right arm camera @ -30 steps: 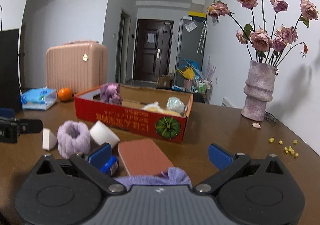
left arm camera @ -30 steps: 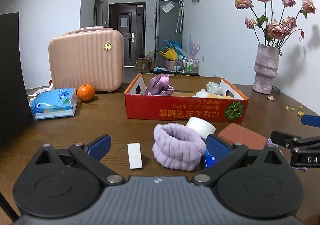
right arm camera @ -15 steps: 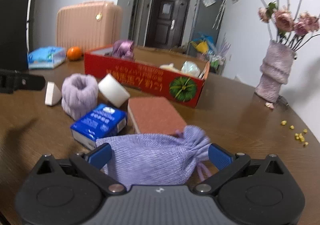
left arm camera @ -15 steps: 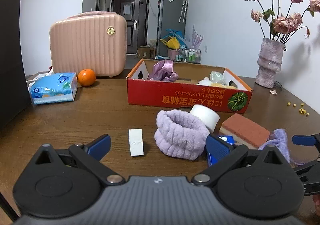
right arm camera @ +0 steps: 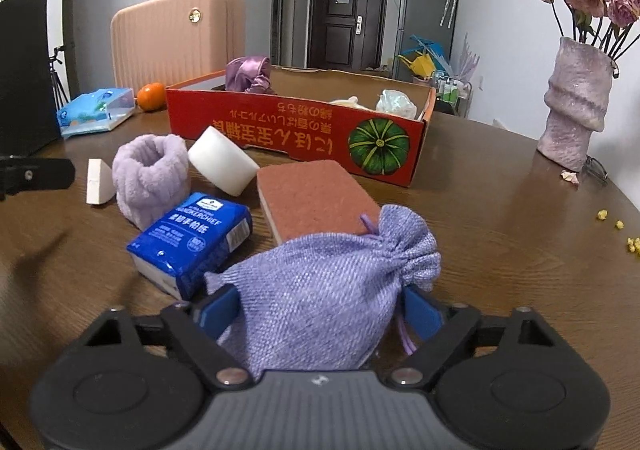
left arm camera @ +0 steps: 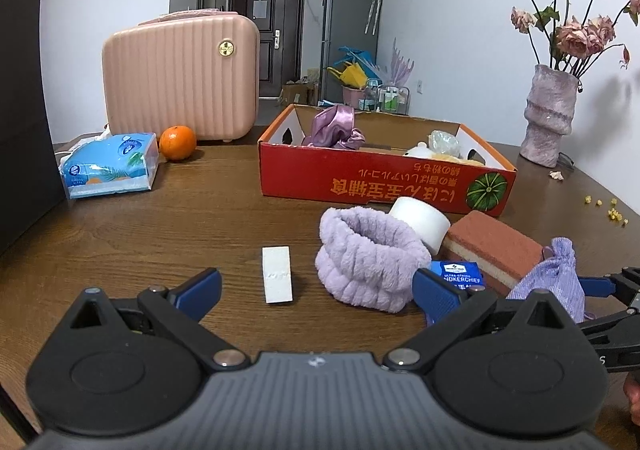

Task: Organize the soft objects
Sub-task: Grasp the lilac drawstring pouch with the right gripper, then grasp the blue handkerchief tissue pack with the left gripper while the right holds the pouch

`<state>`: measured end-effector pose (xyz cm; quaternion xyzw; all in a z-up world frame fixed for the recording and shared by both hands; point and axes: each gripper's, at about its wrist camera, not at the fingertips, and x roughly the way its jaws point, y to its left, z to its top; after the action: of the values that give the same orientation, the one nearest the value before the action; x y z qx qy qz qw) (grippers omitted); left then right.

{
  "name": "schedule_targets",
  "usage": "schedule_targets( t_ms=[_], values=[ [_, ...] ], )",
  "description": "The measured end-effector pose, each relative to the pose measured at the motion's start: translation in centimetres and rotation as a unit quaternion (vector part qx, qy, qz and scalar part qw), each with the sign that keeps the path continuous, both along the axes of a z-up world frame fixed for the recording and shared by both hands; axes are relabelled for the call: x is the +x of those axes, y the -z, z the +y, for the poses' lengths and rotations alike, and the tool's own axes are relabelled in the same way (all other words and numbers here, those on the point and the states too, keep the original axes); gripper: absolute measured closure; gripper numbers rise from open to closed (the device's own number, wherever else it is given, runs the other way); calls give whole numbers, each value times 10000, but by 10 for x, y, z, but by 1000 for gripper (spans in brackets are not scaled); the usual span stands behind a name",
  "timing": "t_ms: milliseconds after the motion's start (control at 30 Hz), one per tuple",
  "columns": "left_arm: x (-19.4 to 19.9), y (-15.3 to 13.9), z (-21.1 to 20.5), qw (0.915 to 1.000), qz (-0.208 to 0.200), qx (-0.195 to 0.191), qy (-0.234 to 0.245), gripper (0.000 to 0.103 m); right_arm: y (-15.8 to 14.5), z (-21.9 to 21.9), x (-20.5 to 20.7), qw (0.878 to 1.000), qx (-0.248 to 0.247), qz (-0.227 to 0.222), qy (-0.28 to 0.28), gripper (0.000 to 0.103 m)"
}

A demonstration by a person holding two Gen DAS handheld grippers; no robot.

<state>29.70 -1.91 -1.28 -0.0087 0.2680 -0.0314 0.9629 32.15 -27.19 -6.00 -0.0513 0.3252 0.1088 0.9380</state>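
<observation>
From the left wrist view, the left gripper stands released with nothing between its blue fingers; just ahead of it on the brown surface lie a small white block and, to its right, a fluffy lilac headband with a white roll leaning behind it. A blue tissue packet and a rust-coloured sponge sit further right, and at the right edge the lilac drawstring pouch shows with the right gripper's finger beside it. The red cardboard box lies beyond, far and centre, already holding a purple satin scrunchie and some pale soft things. From the right wrist view, the pouch sits squarely between the fingers of the right gripper, body towards the camera and gathered neck pointing away and to the right — its long axis runs roughly along the gripper's own line. The jaws have just been closing in on it, and the blue pads appear to touch its sides, so I judge it a grasp just forming. The right hand is plainly the nearer one. The box lies ahead and slightly left; the sponge and the tissue packet lie directly between pouch and box, so the pouch would need lifting clear of them — and over the box's near wall.
</observation>
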Motion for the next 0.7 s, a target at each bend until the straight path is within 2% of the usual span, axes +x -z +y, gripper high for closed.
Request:
schedule_targets(
  t_ms=[33,267,500,700],
  values=[
    [0,0,0,10000,-4,-5,4,0,0,0,0,10000,29,11,-29,32],
    [2,3,-2,10000,30,51,-42,0,-2,2,-8,9999,53,-122,-82,52],
    [5,6,-3,9999,70,90,-86,0,-10,2,-21,9989,64,-469,-70,56],
    [7,9,-9,9999,128,111,-34,0,-22,-15,-29,9958,348,-810,263,56]
  ],
)
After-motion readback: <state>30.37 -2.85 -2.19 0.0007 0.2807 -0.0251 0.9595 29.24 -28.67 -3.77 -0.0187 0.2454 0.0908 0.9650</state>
